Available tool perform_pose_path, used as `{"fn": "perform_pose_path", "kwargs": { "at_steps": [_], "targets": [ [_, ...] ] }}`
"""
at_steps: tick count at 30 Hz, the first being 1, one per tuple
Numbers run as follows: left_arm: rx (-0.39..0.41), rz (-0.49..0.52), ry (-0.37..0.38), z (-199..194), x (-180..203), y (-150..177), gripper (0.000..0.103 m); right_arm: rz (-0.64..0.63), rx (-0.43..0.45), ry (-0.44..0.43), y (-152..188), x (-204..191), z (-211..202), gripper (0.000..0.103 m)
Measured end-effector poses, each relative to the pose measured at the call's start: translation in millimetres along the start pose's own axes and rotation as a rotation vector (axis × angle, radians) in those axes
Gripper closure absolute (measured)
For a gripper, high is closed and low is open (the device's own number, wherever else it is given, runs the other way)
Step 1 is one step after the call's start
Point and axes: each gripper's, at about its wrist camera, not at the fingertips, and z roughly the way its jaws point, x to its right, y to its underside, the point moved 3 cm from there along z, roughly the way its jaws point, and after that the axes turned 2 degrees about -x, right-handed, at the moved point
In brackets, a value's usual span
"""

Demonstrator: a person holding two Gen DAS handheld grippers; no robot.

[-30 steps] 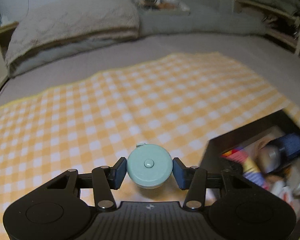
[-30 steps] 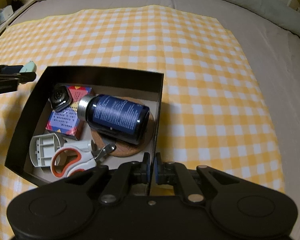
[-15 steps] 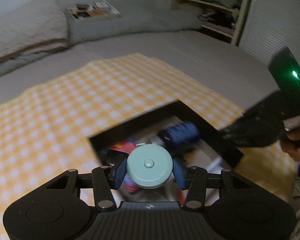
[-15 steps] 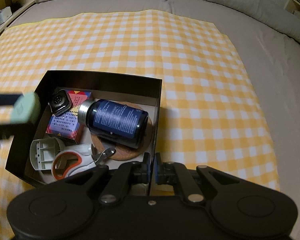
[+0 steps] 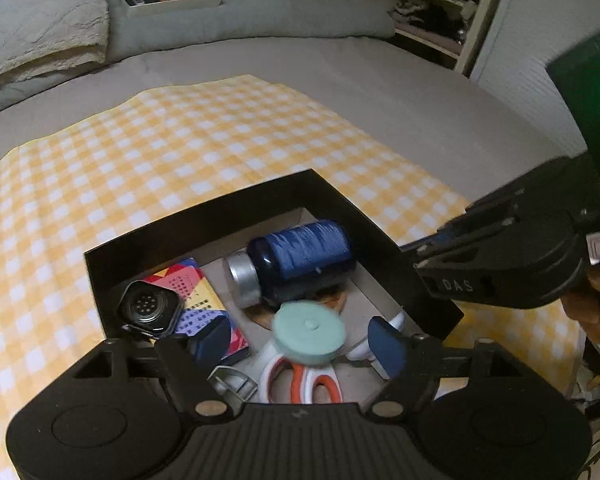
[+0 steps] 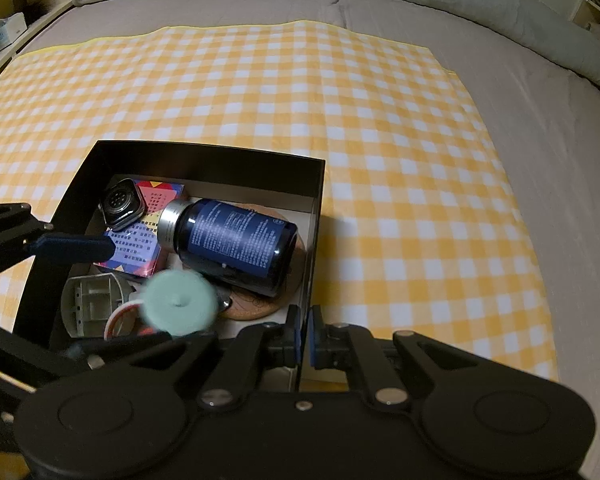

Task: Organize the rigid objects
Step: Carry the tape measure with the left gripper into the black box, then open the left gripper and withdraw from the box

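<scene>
The left gripper [image 5: 302, 344] stood over the open black cardboard box [image 5: 228, 216], which lay on a yellow-and-white checked cloth [image 5: 180, 140] spread over a grey bed [image 5: 380, 80]. Its fingers [image 5: 384, 346] had just been opening and were spread wide. The pale green round disc with a small centre button [image 5: 310, 332] lay between them, blurred and tilted, clear of both pads, above the box contents.

Inside the box lay a dark blue bottle with a silver cap [image 6: 236, 240] on its side, resting on a round cork coaster [image 6: 260, 304]. A black square smartwatch body [image 6: 122, 204] rested on a flat multicoloured carton [image 6: 140, 240] at the far left corner. White-and-orange scissors [image 5: 300, 380] and a white plastic part [image 6: 88, 300] occupied the near side.

The right gripper [image 6: 305, 334] was positioned at the near right corner of the box. Its fingers were pressed together on the thin box wall, which ran between the pads. A person's hand [image 5: 596, 304] held this gripper's body.
</scene>
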Motion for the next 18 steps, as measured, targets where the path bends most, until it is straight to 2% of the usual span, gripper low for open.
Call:
{"fn": "perform_pose_path", "kwargs": {
  "at_steps": [8,13,18],
  "targets": [
    [0.001,0.013,-0.023,-4,9,-1,0.016,0.000,0.001,-0.003,0,0,-1,0.099],
    [0.018,-0.040,-0.048,-17,7,-3,0.008,0.000,0.000,-0.002,0,0,0,0.099],
    [0.067,-0.087,-0.109,-38,5,-2,0.004,-0.011,0.005,0.001,1,0,-1,0.099]
  ]
}}
